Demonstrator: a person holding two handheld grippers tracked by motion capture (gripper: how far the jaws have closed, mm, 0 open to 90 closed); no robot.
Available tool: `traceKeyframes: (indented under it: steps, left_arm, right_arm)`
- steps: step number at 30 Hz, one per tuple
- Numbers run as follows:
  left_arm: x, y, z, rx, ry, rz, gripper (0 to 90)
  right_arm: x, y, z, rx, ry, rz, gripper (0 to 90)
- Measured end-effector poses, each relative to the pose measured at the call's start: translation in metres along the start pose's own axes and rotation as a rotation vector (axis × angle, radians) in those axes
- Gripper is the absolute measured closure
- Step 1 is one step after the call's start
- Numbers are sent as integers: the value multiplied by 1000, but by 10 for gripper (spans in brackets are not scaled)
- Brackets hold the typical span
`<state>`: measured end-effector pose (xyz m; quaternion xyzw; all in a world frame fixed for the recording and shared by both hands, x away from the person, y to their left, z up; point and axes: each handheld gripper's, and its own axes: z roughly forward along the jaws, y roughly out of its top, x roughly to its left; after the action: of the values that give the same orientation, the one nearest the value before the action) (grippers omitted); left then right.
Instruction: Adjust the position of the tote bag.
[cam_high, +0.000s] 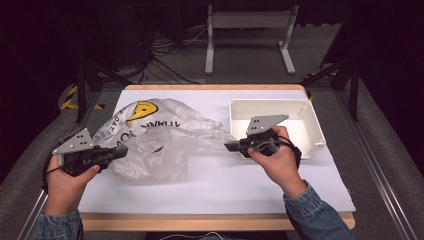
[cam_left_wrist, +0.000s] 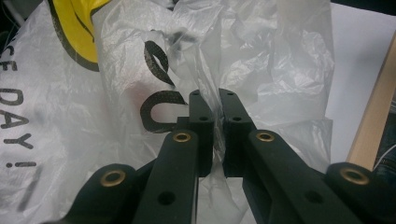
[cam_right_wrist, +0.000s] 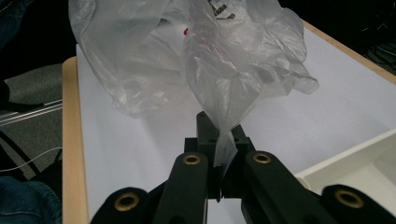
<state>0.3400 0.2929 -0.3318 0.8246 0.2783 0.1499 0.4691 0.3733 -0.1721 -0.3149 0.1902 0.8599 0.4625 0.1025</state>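
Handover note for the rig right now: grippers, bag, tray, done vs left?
Left gripper: shut on the plastic bag, pinching film at its left edge.
Right gripper: shut on a twisted corner of the bag's right side, beside the white tray.
Bag lies crumpled on the white table sheet, held between both grippers, print side up.
Done: both grips made.
Left: probably spreading or opening the bag; tray looks empty.

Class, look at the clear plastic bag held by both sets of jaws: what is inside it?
Through the plastic bag a small red patch shows, too blurred to identify. Crumpled folds and the yellow print cover the rest. The white tray beside it looks empty.
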Motion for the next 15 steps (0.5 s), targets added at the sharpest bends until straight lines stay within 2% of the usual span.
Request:
traceKeyframes:
  steps: [4, 6, 8, 15]
  left_arm:
    - [1, -1, 1, 9, -7, 8, 845]
    - [1, -1, 3, 20, -10, 10, 846]
    - [1, -1, 3, 23, -13, 14, 849]
    - [1, 0, 1, 30, -35, 30, 863]
  right_arm:
    - [4, -8, -6, 7, -1, 1, 892]
    - [4, -15, -9, -1, 10, 23, 892]
    - [5, -16, -10, 24, 24, 19, 892]
    - [13, -18, -20, 56, 29, 2, 892]
